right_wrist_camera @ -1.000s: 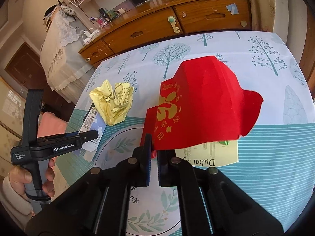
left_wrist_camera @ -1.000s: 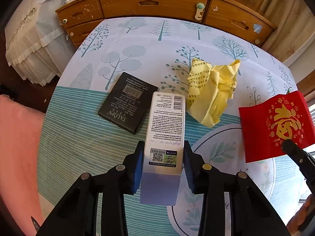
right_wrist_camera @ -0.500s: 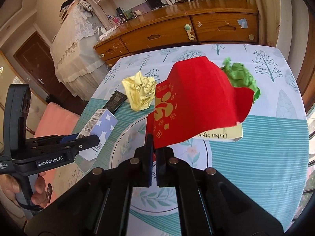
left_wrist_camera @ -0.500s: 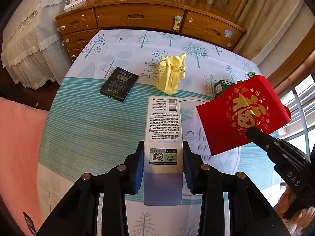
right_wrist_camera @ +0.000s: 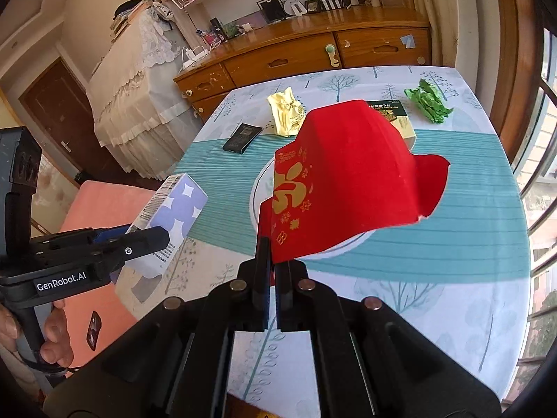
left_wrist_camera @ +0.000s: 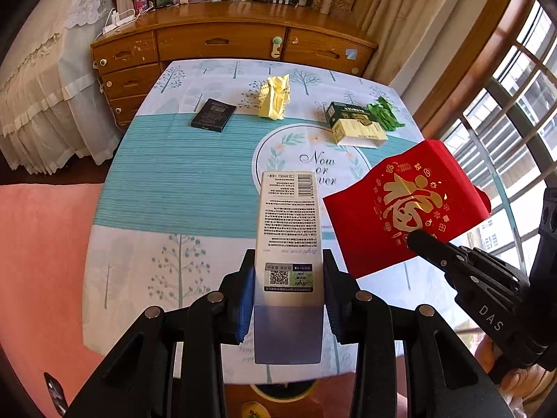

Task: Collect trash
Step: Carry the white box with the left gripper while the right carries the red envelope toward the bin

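Carton (left_wrist_camera: 289, 244) clamped upright — red envelope (right_wrist_camera: 348, 188) pinched aloft.

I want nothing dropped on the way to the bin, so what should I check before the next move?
1. Left claw clamped on the white carton: ok.
2. Right claw pinching the red envelope by its corner only: ok, thin hold.
3. Both items lifted off the tablecloth: ok.
4. Bin location: cannot tell.
5. Table cleared: not ok; yellow wrapper, black box, green box, green paper remain.
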Demonstrator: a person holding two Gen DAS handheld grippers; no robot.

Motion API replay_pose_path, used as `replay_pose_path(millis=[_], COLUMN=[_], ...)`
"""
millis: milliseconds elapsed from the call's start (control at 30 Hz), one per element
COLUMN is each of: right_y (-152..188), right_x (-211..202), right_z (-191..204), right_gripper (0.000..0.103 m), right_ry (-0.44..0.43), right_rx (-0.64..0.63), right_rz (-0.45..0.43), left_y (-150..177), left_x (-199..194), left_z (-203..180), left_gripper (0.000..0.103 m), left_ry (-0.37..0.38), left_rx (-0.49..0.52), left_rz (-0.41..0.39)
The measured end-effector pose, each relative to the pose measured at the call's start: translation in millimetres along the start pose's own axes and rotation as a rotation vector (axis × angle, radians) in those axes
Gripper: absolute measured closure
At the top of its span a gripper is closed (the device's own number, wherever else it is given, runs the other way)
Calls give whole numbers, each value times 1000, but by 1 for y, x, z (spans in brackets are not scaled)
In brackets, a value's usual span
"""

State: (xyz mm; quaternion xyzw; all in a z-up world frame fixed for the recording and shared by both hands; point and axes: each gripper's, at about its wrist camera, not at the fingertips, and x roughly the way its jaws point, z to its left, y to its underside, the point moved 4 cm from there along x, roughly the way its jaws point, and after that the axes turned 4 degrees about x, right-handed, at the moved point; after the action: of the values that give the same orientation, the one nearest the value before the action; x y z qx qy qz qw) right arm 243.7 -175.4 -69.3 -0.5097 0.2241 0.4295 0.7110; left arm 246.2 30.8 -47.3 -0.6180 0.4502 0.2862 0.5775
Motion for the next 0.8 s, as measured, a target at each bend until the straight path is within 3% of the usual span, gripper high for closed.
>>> replay_pose_path(millis=[200,433,600,800], right_y=[82,174,210,257], right_x=[-55,-110,-137,-143], right_z=[39,75,83,81], right_gripper=[103,103,103,103], right_ry=[42,72,83,88], right_rx=[35,78,82,76], right_rz=[-62,-92,-66,23], left_y=[77,159,198,227], left_x=[-54,-89,-98,-78], left_z=[9,20,15,-6], left_gripper=[69,69,69,69], left_ry=[51,69,85,96], left_rx=[64,105,111,112], left_rz=[-17,26,68,138])
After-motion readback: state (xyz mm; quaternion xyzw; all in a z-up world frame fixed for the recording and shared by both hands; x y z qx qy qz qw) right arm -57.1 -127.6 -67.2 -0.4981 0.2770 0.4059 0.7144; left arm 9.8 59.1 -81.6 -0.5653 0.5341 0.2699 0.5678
